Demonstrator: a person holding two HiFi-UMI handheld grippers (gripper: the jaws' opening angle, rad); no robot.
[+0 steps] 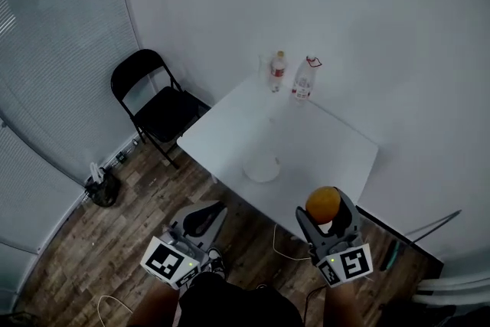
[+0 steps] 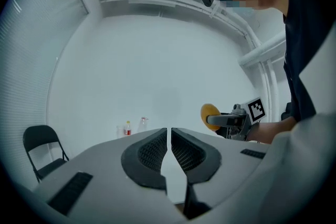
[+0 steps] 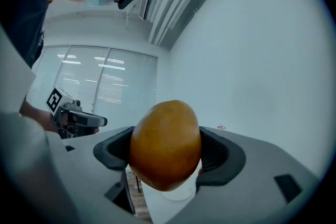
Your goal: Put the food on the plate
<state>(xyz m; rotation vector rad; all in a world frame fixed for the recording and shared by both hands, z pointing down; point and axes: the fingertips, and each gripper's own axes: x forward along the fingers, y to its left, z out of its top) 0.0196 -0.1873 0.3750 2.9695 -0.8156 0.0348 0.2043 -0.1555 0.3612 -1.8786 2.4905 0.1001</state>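
Note:
My right gripper (image 1: 325, 212) is shut on an orange-yellow, egg-shaped piece of food (image 1: 323, 202), held in the air over the near edge of the white table (image 1: 321, 145). In the right gripper view the food (image 3: 165, 145) fills the space between the jaws. A small white plate (image 1: 262, 168) lies on the table, to the left of and beyond the food; part of the plate (image 3: 178, 194) shows under the food. My left gripper (image 1: 200, 220) hangs over the wooden floor, left of the table, its jaws shut on nothing (image 2: 169, 149).
Two plastic bottles (image 1: 277, 71) (image 1: 304, 79) stand at the table's far corner. A black folding chair (image 1: 157, 107) stands left of the table. A dark bag (image 1: 102, 188) lies on the floor by the window blinds. White walls close the room behind.

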